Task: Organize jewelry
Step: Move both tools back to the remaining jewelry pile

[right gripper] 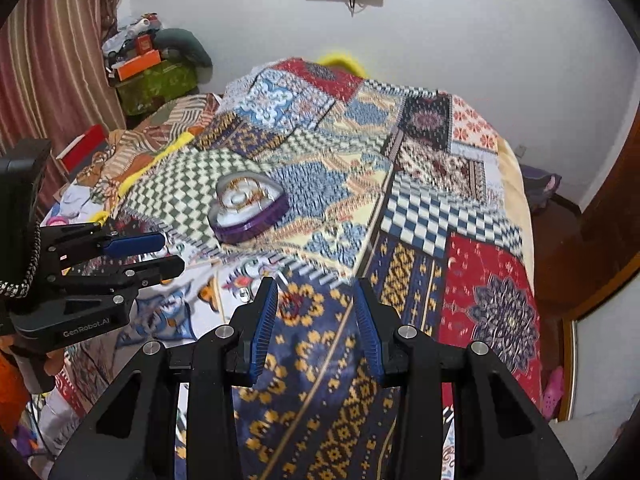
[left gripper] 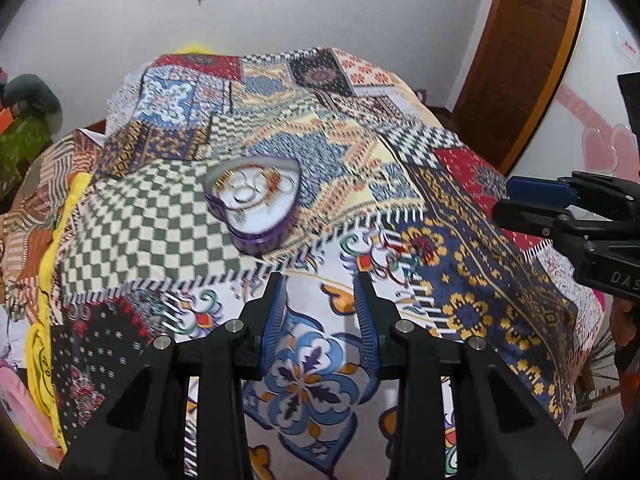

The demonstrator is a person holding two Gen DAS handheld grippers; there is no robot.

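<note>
Bright, even room light, with no strong shadows. Round fisheye bend in both views, with straight lines curving near the sides. Dark black corners all around. Smeary blur across the patchwork blanket (left gripper: 328, 128) and the heart-shaped box (left gripper: 256, 200), worse in the right wrist view. Small shiny glare on the box lid.
</note>
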